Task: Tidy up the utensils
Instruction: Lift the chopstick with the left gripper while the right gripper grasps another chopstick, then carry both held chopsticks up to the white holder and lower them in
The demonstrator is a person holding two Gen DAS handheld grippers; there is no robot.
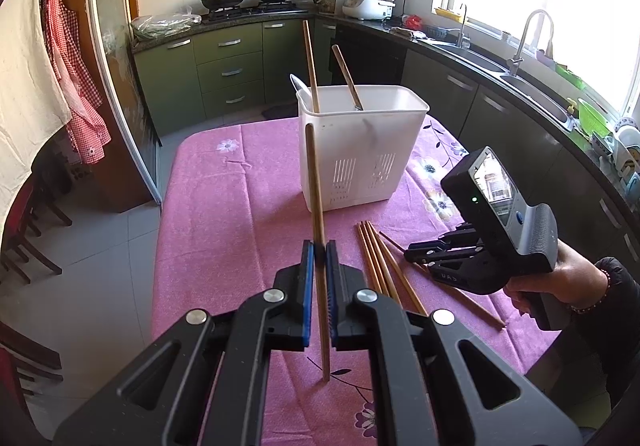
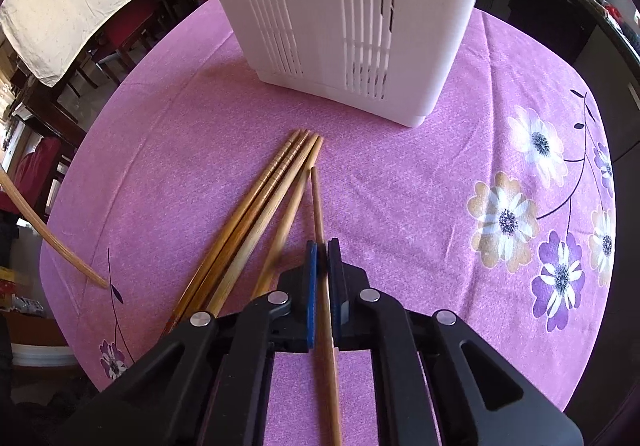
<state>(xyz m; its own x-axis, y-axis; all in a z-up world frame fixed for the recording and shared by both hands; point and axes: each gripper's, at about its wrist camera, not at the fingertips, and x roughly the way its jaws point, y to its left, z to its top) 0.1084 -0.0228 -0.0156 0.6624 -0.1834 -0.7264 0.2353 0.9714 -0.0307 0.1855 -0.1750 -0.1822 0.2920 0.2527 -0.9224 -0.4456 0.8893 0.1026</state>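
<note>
Kitchen table under a pink flowered tablecloth. A white plastic utensil caddy stands on it toward the far side, with slotted vents low on its walls.

Left gripper: jaws closed on one wooden chopstick, blue pads pinching it partway along. The stick stands nearly upright, its lower tip down near the cloth and its upper end in front of the caddy's near corner.

Inside the caddy: another chopstick leaning at the left side, a wooden-handled utensil leaning in the middle, and a pale spoon-like handle at the left rim.

Right gripper, held in a person's hand with a dark sleeve and bead bracelet: pointed steeply down at the cloth, jaws closed on a single chopstick that runs between the pads and on toward the caddy. I cannot tell if that stick still rests on the cloth.

Just left of it, a loose bundle of chopsticks lies on the cloth, tips toward the caddy, some with grooved rings near the ends.

Writing: embossed letters on the right gripper's black body, seen from the left camera, too small to read with confidence. No legible brand elsewhere.
</note>
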